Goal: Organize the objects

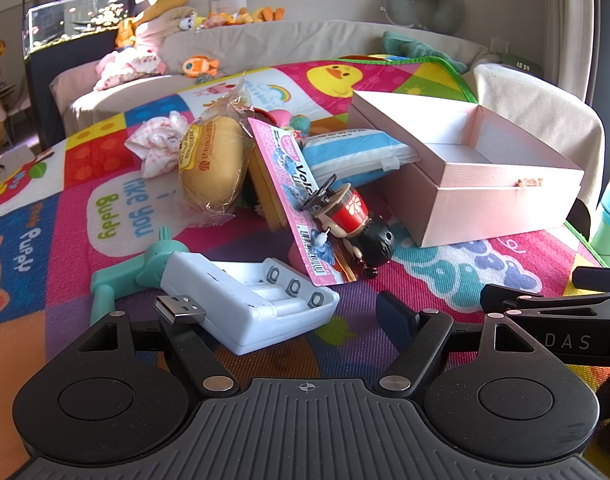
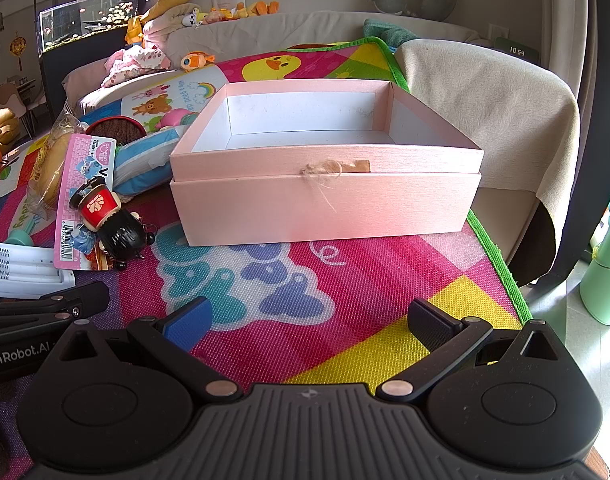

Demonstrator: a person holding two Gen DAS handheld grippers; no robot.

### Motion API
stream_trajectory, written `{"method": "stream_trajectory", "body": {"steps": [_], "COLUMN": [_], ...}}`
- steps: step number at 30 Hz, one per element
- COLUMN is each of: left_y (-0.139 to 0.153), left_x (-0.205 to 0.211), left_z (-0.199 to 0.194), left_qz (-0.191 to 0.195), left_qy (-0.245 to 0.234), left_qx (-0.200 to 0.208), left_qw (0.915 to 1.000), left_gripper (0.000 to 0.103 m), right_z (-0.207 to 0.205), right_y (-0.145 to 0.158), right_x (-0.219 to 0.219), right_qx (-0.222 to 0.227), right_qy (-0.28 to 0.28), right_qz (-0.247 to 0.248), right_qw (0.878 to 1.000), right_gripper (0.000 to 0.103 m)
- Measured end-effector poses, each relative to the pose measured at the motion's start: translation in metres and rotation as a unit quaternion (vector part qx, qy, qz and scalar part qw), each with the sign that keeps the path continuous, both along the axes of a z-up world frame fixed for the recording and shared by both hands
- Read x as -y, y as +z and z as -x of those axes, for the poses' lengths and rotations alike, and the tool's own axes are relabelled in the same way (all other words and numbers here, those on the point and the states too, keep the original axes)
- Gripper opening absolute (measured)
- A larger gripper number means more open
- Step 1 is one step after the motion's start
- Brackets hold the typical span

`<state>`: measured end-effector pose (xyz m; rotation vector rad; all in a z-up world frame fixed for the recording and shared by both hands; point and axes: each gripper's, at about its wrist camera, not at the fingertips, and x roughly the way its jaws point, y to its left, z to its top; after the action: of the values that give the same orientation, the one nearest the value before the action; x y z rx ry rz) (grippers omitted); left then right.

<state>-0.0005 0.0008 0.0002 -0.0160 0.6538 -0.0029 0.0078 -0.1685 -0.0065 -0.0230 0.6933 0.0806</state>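
We've barely begun: pale pink open cardboard box [image 2: 325,184] ahead of our wide, unladen right gripper [image 2: 309,326] sits empty, while white plastic battery charger [image 1: 249,300] lies loose between our left gripper's [image 1: 289,320] spread fingers, clutter beyond.

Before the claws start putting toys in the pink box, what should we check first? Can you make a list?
1. Pink box open on top: ok.
2. Box has room: ok, nothing shows inside.
3. Left claw open and holding nothing: ok, though the white charger lies between its fingers.
4. Right claw open and holding nothing: ok.
5. Doll free to lift: not ok, it leans on the pink card.
6. Anything hidden under the pile: cannot tell.
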Motion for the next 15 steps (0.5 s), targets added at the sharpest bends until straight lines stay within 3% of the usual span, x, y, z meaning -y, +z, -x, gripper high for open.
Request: {"method": "stream_trajectory", "body": {"steps": [15], "left_y": [0.0], "left_x": [0.0004], "left_z": [0.0001], "left_qz": [-0.003], "left_qy": [0.0], "left_qx": [0.0], "left_qw": [1.0], "left_gripper": [0.081], "right_z": [-0.0007], "right_y": [0.0002], "right_x": [0.0003], "right_qx": [0.0], "right_qy": [0.0], "right_qz": [0.0], "right_qw": [1.0], "right_gripper": [0.103]}}
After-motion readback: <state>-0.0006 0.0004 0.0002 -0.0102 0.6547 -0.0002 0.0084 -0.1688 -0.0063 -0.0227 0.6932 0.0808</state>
